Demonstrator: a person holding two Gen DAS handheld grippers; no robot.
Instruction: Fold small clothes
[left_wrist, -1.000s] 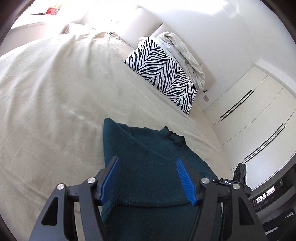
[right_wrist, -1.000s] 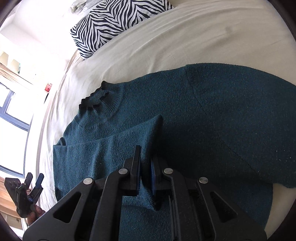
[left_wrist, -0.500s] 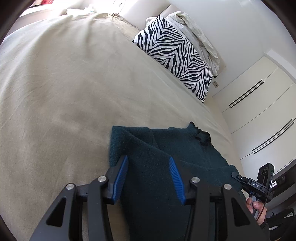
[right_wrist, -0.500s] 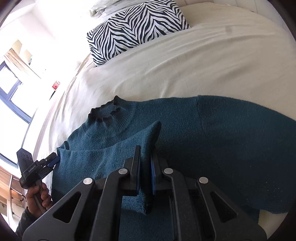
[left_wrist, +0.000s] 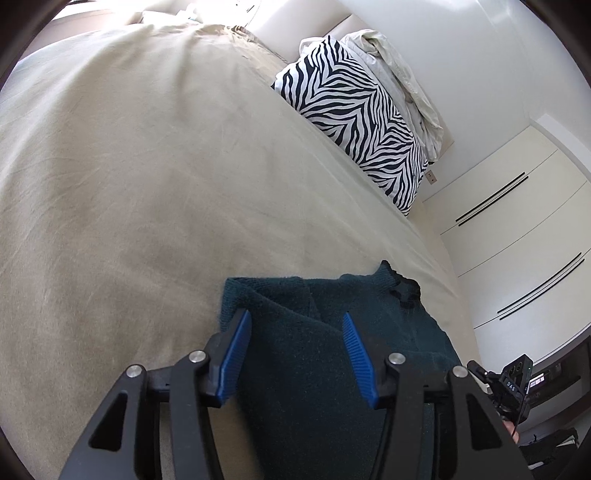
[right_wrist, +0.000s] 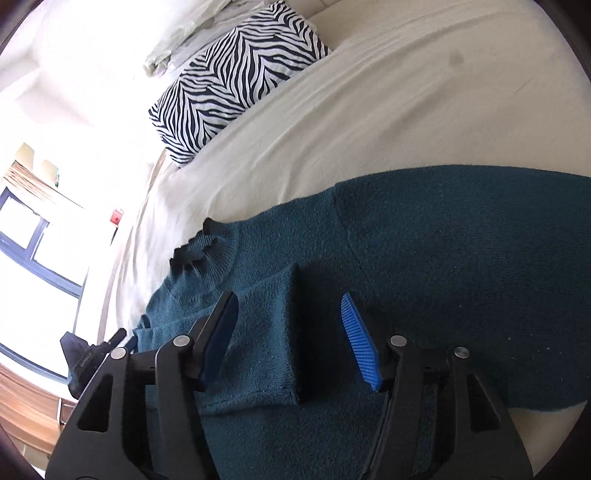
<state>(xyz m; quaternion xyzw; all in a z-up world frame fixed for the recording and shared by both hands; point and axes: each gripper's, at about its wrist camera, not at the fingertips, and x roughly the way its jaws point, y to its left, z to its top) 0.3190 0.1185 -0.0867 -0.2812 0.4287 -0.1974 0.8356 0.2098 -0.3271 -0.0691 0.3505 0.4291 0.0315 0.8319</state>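
While the dark teal knitted sweater (right_wrist: 424, 258) lies flat on the cream bedsheet (left_wrist: 147, 166), the right gripper (right_wrist: 290, 339) has just been opening, its jaws apart over the folded-in sleeve (right_wrist: 266, 332), gripping nothing. The left gripper (left_wrist: 295, 350) hovers half open, having just widened slightly, above the sweater's edge.

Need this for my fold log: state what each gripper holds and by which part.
Nothing is held. The right gripper has just been opening and the sleeve lies loose between its jaws; the left gripper is open over the sweater.
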